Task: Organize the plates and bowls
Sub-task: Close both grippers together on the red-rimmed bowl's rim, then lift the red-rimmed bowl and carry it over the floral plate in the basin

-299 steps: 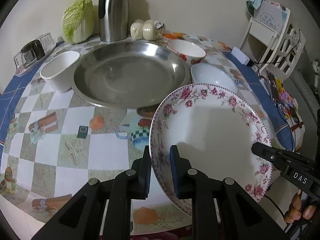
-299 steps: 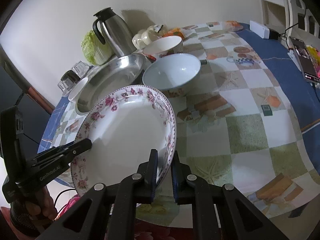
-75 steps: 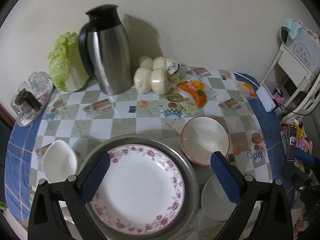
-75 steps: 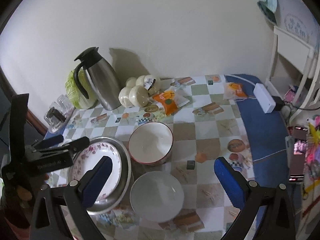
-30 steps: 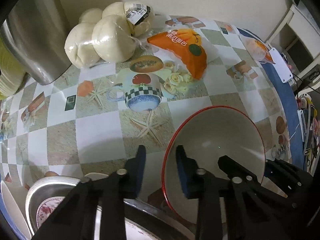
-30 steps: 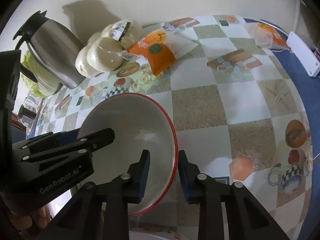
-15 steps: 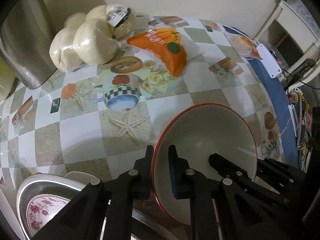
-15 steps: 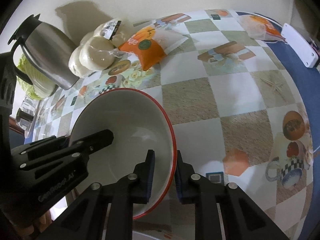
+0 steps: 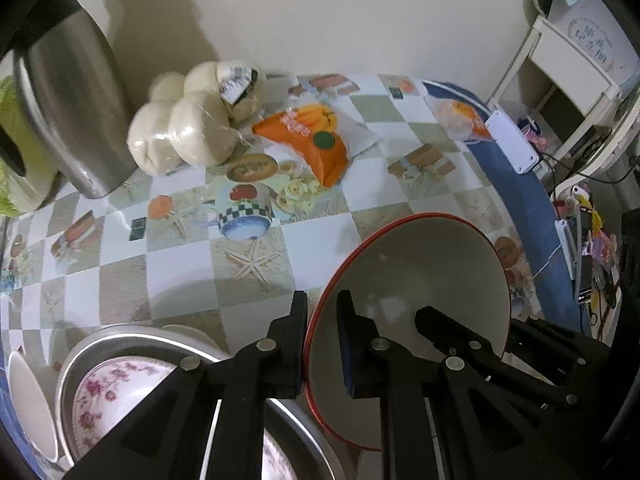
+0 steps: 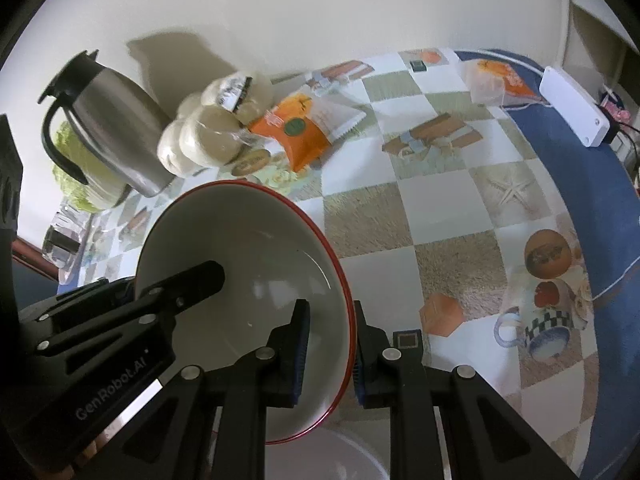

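Red-rimmed white ceramic bowl (image 9: pixel 420 280) tilted above the checkered tabletop (image 9: pixel 180 256), gripped by both: left gripper (image 9: pixel 322 344) jaws clamped on its 9 o'clock rim, right gripper (image 10: pixel 329 354) jaws on its 3 o'clock rim. Floral plate (image 9: pixel 120 396) inside steel basin (image 9: pixel 132 340) at 7 o'clock.

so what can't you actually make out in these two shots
- Red-rimmed bowl: its underside is hidden in both views by its own wall.
- Floral plate in the steel basin: left wrist view, mostly covered by the left gripper.
- White bowl: right wrist view, cut off by the bottom edge, under the right gripper.
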Action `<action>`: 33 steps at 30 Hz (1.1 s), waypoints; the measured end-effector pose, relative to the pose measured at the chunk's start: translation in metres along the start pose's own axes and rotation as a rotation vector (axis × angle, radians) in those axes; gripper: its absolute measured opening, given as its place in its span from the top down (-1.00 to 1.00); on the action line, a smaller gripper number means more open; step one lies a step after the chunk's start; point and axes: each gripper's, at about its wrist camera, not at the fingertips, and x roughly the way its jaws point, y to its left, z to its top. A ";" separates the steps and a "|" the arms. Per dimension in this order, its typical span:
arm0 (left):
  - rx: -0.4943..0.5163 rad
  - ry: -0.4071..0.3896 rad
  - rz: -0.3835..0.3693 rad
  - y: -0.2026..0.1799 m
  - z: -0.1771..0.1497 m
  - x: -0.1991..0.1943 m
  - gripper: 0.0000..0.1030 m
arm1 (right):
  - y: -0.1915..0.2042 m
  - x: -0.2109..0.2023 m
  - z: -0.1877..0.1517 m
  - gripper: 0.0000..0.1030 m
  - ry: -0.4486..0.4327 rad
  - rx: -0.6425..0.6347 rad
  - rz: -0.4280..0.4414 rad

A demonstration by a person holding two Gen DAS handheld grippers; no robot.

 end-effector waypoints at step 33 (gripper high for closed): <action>-0.152 -0.084 0.020 0.029 -0.125 -0.129 0.71 | 0.081 -0.101 -0.101 0.60 -0.004 -0.096 0.045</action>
